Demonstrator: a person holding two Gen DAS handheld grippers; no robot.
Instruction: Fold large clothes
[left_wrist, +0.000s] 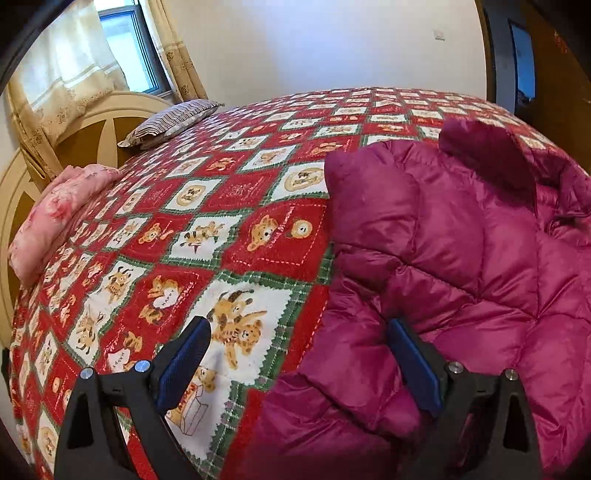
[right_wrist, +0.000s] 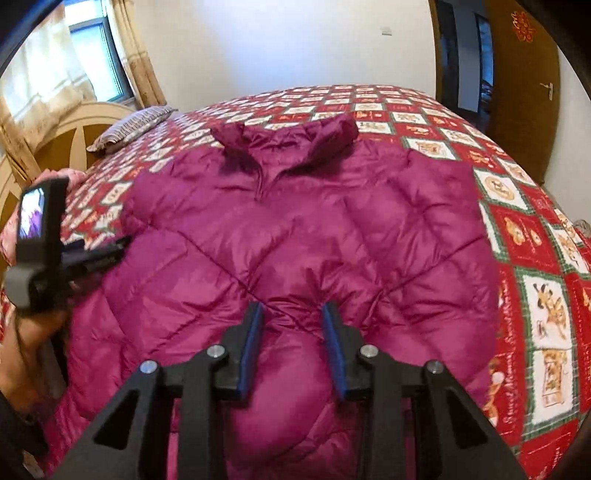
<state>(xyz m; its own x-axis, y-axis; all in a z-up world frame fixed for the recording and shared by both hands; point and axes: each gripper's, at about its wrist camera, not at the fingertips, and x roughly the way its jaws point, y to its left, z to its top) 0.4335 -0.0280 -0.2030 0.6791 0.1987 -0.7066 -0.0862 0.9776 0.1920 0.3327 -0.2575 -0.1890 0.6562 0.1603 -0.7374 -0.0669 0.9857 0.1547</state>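
While jaws gape, jacket (right_wrist: 295, 229) (quilted) nears bedspread (right_wrist: 535, 280) edge.

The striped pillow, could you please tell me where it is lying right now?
The striped pillow lies at the bed's far left corner in both views, against the headboard below the window, beyond the pink quilt.

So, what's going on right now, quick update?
Left gripper open at the jacket's edge. Right gripper open above its middle, nothing gripped. Jacket flat on bedspread, unfolded.
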